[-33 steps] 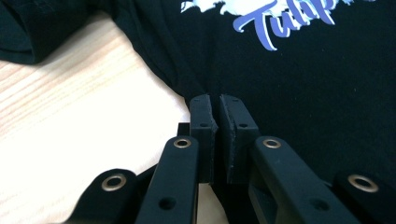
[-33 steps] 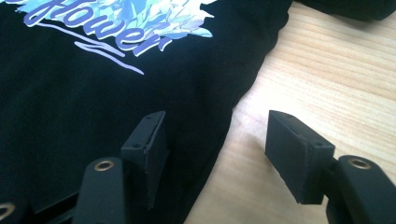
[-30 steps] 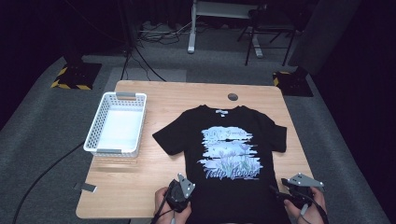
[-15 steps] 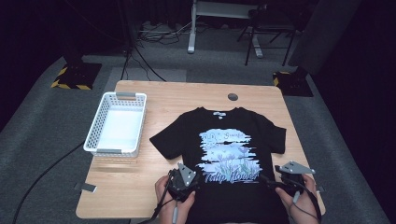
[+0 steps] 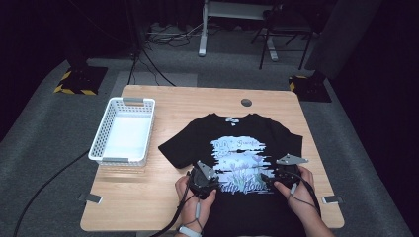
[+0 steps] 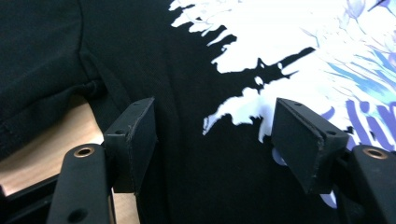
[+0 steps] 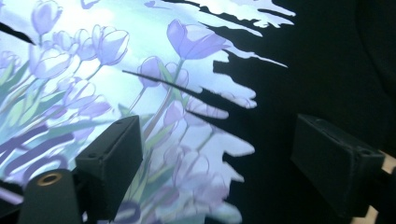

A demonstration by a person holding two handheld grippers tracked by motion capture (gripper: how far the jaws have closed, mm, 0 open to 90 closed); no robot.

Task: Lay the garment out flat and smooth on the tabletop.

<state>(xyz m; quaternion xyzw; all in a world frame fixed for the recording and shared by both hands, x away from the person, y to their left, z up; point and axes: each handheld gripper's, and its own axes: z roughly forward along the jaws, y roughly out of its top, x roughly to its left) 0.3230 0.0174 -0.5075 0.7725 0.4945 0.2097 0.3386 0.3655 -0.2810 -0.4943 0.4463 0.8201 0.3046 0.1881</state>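
A black T-shirt [image 5: 232, 148] with a pale blue tulip print lies flat, front up, on the wooden table [image 5: 173, 103], its hem toward the person. My left gripper [image 5: 205, 174] hovers over the shirt's lower left side; my right gripper [image 5: 276, 174] is over its lower right side. The left gripper [image 6: 215, 135] has just been opening; its jaws stand apart over black cloth and the print's edge, gripping nothing. The right gripper [image 7: 217, 149] has also been opening, its jaws wide over the tulip print [image 7: 116, 84], with only flat cloth beneath.
A white slotted basket [image 5: 123, 131] stands empty at the table's left. A round cable hole [image 5: 246, 102] sits near the far edge. Bare wood [image 6: 51, 149] shows beside the shirt's left side. Chair and desk legs stand on the floor beyond the table.
Both hands have moved forward from the near edge onto the shirt's lower part. Both grippers' jaws stand wider than before. The shirt lies flat as it did.
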